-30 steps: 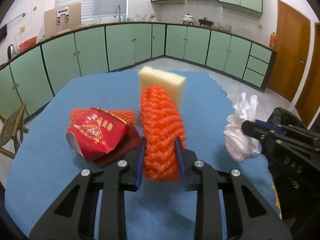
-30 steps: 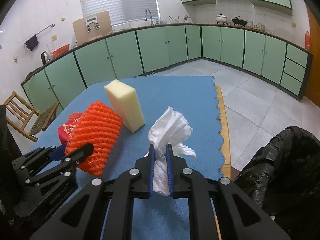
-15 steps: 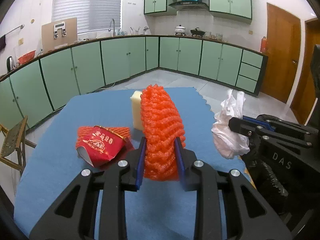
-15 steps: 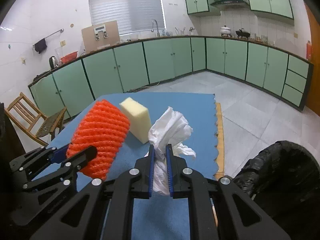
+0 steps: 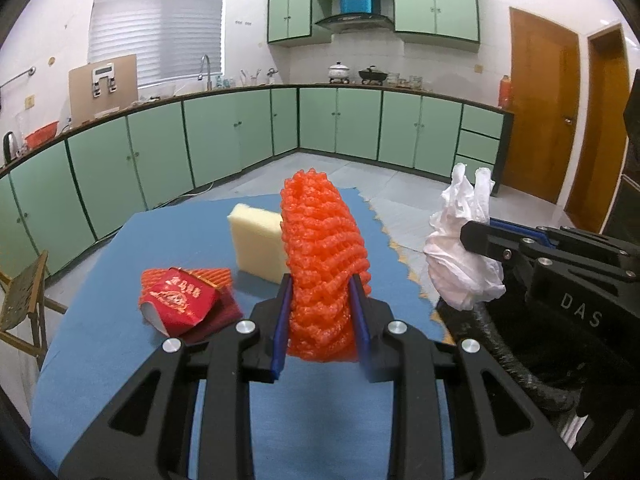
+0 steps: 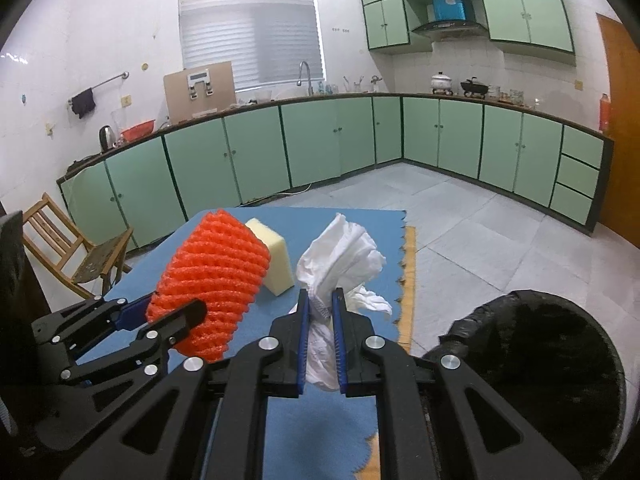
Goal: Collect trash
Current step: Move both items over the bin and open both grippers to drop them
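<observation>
Left wrist view: the left gripper [image 5: 320,320], at lower centre, is clamped partway on an orange foam fruit-net sleeve [image 5: 324,264], which stands tall above the blue pads and clear of the blue cloth-covered surface [image 5: 100,344]. At right of frame the right gripper [image 5: 476,236] pinches a crumpled white tissue wad [image 5: 460,264]. A cream sponge block [image 5: 258,242] and a torn red paper packet [image 5: 180,304] lie on the surface at centre and left. Risk: the sleeve is soft and held only low down; it may squirm free or topple in transit.

Right wrist view: the right gripper [image 6: 320,332] is closed hard on the tissue, with loose folds spilling above and to the right. The black-lined rubbish bin [image 6: 540,360] sits at lower right, beside the surface's edge. The left gripper [image 6: 188,312] with the sleeve is at left of frame. Risk: both loads converge on one opening; the grippers could clash, or a trailing fold could catch the liner rim and drop outside.
</observation>
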